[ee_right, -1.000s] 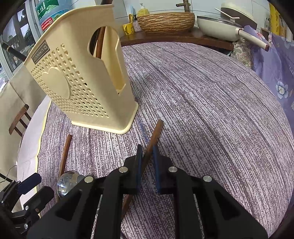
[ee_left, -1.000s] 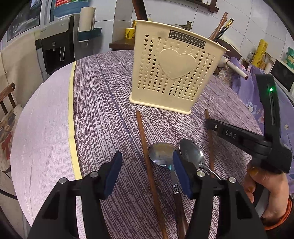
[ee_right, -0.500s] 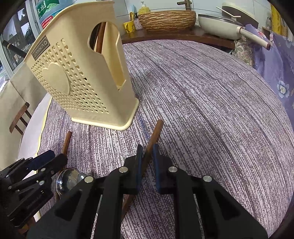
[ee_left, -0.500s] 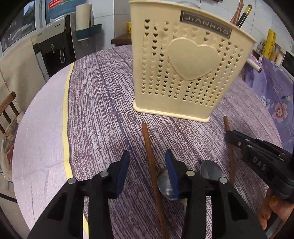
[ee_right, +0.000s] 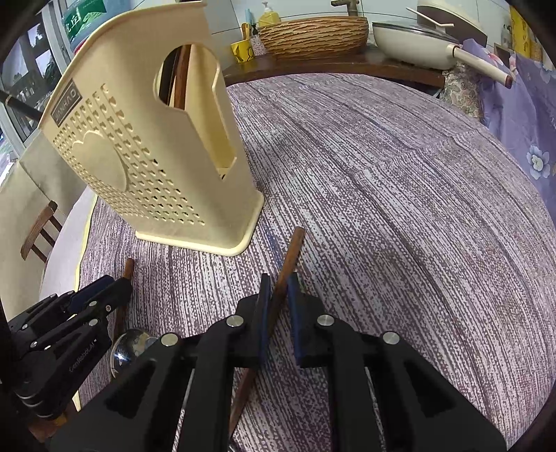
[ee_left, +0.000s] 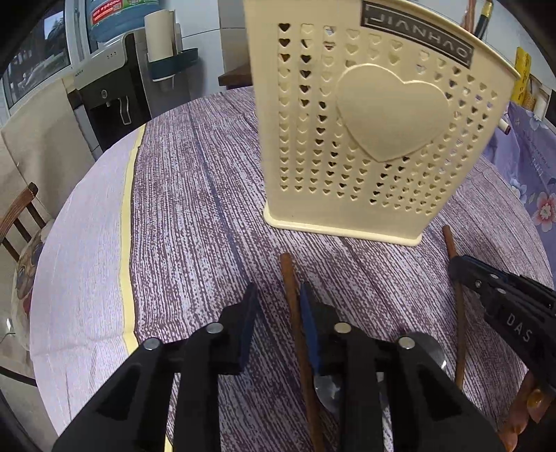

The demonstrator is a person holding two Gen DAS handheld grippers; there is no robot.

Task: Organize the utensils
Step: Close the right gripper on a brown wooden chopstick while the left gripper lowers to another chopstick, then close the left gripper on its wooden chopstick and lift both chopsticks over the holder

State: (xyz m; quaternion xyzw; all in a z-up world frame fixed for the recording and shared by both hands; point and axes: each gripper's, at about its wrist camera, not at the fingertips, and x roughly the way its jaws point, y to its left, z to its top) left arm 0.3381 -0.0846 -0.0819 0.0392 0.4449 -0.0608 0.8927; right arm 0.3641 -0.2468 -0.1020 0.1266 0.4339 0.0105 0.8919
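Left wrist view
- Left gripper (ee_left: 278,306): jaws closing around a brown chopstick; the right pad lies against it, a gap remains on the left side, so not yet clamped.
- Left chopstick (ee_left: 292,295): flat on the tablecloth, running from under the gripper forward to a blunt tip just ahead of the pads.
- Utensil holder (ee_left: 375,132): cream plastic, upright, ahead and slightly right of the gripper; heart-shaped perforations, a raised heart panel, a dark plate reading "JIANHAO" (mirrored here). Utensil handles stick out of its top right corner.
- Spoons (ee_left: 330,389): metal bowls partly hidden under the right finger.
- Right gripper (ee_left: 504,306): at far right; white lettering "DAS" on its side; fingertips of a hand (ee_left: 521,413) below it.
- Right chopstick (ee_left: 458,313): right of the left gripper, passing under the other gripper.
- Tablecloth (ee_left: 194,215): purple-and-white streaked, yellow stripe to the left.
- Water dispenser (ee_left: 111,87): far left, beyond the table; bottle label unreadable.

Right wrist view
- Right gripper (ee_right: 279,313): clenched on the right chopstick (ee_right: 290,257), whose end juts ahead of the pads, angled right.
- Utensil holder (ee_right: 146,156): ahead and left, its side cut-out facing the camera; wooden handles inside; nameplate only partly legible.
- Left gripper (ee_right: 100,295): lower left; small script on its body, too fine to read.
- Spoon (ee_right: 128,347): shiny bowl between the two grippers.
- Woven basket (ee_right: 312,33): far ahead on a wooden counter.
- White pan (ee_right: 427,43): far ahead, right.
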